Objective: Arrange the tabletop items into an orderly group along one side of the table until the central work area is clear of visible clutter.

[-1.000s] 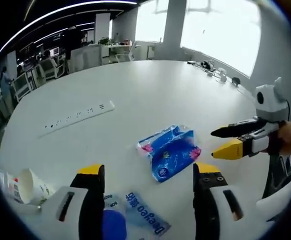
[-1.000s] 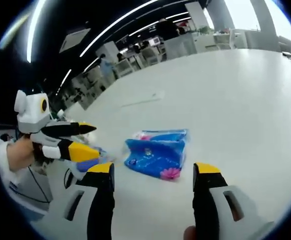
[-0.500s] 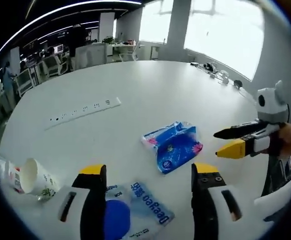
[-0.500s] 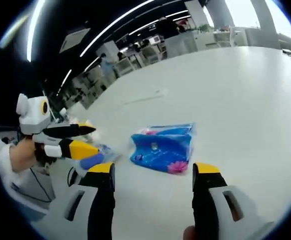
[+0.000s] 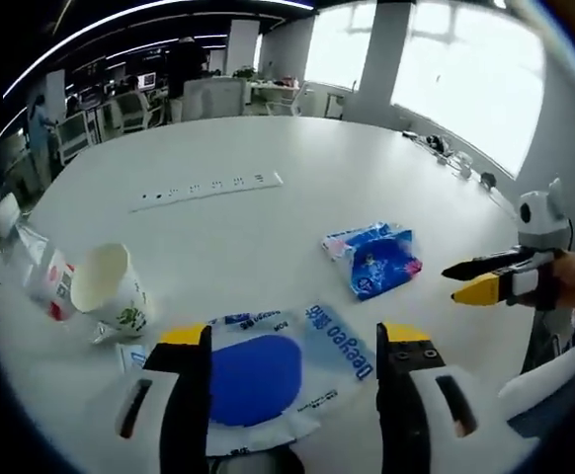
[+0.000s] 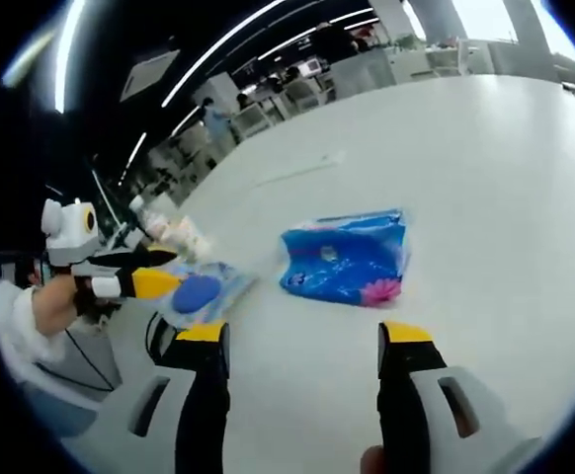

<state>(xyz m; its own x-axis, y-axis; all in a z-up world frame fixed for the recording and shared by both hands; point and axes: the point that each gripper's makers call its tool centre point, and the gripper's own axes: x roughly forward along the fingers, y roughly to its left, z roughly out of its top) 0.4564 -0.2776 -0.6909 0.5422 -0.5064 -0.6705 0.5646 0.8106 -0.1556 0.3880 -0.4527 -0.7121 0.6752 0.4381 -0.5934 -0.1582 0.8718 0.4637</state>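
Note:
A blue tissue pack [image 5: 374, 262] [image 6: 347, 262] lies in the middle of the white table [image 5: 268, 148]. Nearer, a flat wipes pack [image 5: 268, 370] [image 6: 204, 288] with a blue oval lid lies between the jaws of my left gripper [image 5: 294, 336] [image 6: 174, 269], which stands open with nothing in it. A paper cup [image 5: 110, 286] lies on its side to the left of the wipes, beside a small bottle [image 5: 45, 281]. My right gripper [image 6: 304, 336] [image 5: 470, 279] is open and empty, short of the tissue pack.
A white power strip [image 5: 208, 188] [image 6: 302, 168] lies further out on the table. Small objects and cables [image 5: 446, 148] sit along the far window edge. A hand [image 5: 574, 281] holds the right gripper. Office desks and chairs stand beyond the table.
The left gripper view has pulled back, so the wipes pack, cup and bottle now show whole. The right gripper view has shifted slightly. The tissue pack lies where it was.

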